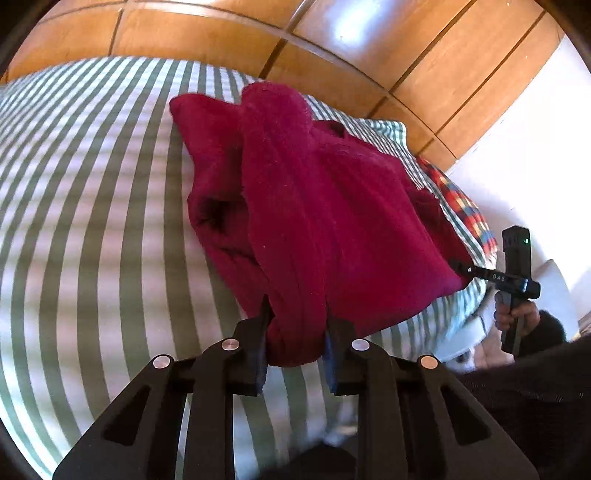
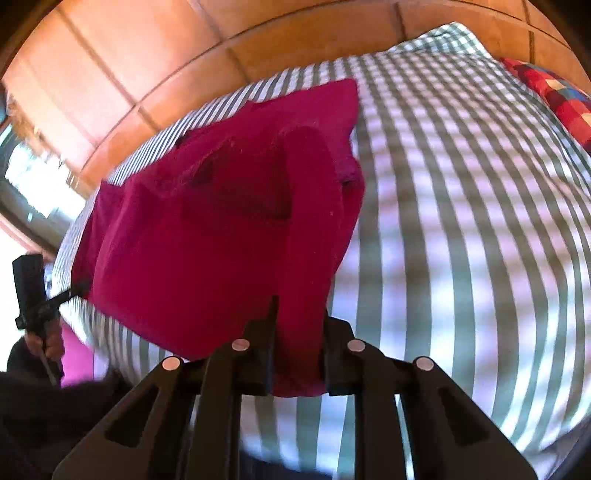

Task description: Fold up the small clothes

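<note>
Lighting: bright daylight, apparently from a window [image 2: 33, 177] left of the fingers [image 2: 264, 354]. Glare on wood panelling [image 1: 354, 26]. Soft banded shadows across striped bedsheet [image 1: 92, 206]. Motion blur throughout; fisheye bending and dark vignette at edges.

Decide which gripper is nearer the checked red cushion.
Right. The right gripper grips the red garment's corner just below the checked cushion; the left gripper grips its opposite corner, farther away.
</note>
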Action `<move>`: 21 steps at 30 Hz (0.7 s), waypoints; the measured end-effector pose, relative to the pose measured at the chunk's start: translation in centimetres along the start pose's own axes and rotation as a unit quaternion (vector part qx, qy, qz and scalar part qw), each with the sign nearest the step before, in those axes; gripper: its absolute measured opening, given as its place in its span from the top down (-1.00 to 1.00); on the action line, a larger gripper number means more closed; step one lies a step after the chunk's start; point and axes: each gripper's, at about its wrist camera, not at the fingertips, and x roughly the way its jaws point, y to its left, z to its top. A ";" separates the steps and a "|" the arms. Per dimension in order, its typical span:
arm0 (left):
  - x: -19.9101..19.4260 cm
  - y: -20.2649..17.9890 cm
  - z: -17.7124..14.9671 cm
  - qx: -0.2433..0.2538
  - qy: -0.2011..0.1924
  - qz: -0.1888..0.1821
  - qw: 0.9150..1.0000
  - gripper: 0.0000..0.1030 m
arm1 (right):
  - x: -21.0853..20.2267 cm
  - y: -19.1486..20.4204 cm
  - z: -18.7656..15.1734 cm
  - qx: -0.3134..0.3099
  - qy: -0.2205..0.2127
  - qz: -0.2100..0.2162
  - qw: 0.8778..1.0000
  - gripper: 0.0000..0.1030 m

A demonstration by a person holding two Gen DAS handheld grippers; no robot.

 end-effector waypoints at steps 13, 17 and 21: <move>-4.3 0.4 2.8 -0.049 -0.103 -0.008 0.993 -0.12 | -1.1 -0.5 4.2 -0.023 -0.056 -0.065 0.996 0.16; -1.5 0.6 4.7 -0.046 -0.079 -0.014 0.996 -0.19 | 0.7 -0.3 5.8 -0.034 -0.049 -0.073 0.996 0.47; 1.5 -0.8 5.8 -0.016 -0.047 -0.013 0.999 0.81 | 0.5 0.8 5.8 -0.054 -0.058 -0.096 0.992 0.86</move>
